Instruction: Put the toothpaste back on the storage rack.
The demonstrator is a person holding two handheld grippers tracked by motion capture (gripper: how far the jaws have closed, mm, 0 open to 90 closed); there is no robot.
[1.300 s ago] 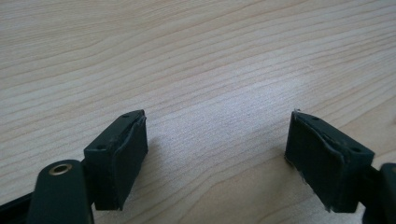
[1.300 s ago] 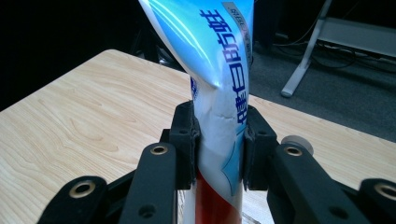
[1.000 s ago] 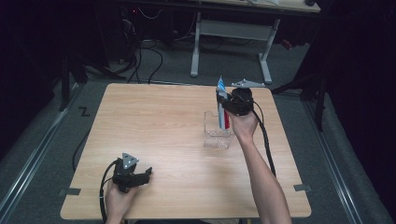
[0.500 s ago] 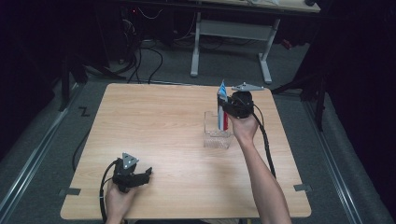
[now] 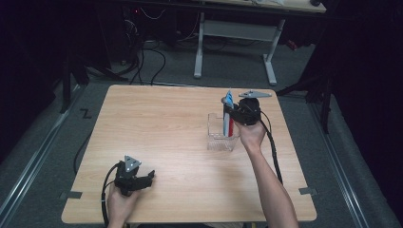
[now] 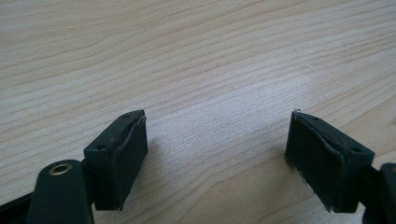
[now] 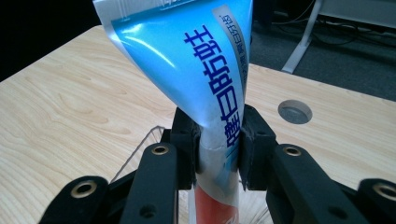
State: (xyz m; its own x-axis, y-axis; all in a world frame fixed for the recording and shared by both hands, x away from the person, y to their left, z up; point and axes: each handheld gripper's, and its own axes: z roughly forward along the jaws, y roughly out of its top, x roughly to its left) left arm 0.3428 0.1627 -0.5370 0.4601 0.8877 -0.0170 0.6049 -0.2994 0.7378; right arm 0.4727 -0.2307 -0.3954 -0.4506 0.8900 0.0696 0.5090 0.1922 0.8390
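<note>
Toothpaste tube clamped over the clear container

The right gripper pinches the upright toothpaste tube above the clear container; the left gripper rests wide open, holding nothing.

Left tool: held low at the near left of the worktop, jaws wide apart with nothing between them, forearm short in view. Right tool: far right, arm stretched forward, wrist raised, jaws clamped on a tube standing upright between the pads.
</note>
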